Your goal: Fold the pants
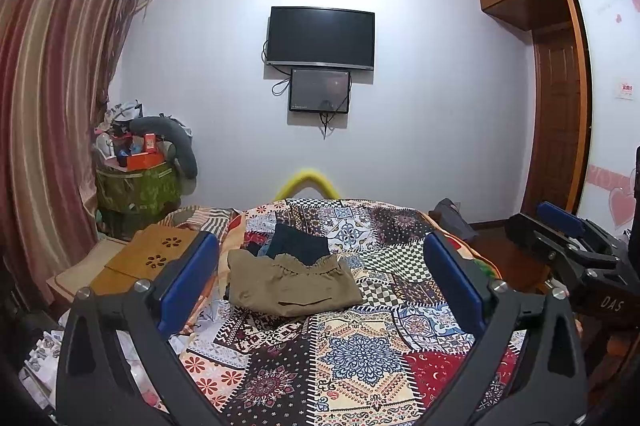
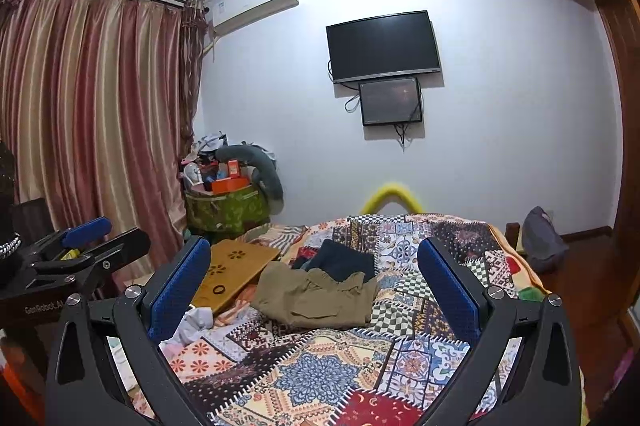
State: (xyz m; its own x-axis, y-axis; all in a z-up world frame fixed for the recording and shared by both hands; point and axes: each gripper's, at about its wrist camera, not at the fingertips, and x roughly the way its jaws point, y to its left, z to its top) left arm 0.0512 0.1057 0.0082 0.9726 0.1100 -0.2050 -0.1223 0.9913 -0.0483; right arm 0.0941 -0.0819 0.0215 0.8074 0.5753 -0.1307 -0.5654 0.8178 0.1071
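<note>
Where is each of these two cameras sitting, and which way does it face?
Left wrist: on the left gripper, open, facing across the bed to the khaki pants; the right gripper shows at its right edge.
Right wrist: on the right gripper, open, same direction; the left gripper shows at left.
Shared: pants, patchwork quilt, wall TV.

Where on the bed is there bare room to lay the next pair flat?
Bare quilt lies between the khaki pants and both open grippers, left gripper and right gripper, and stretches right toward the bed edge. The left side is crowded: wooden lap tray, loose clothes, dark folded garment behind.
</note>
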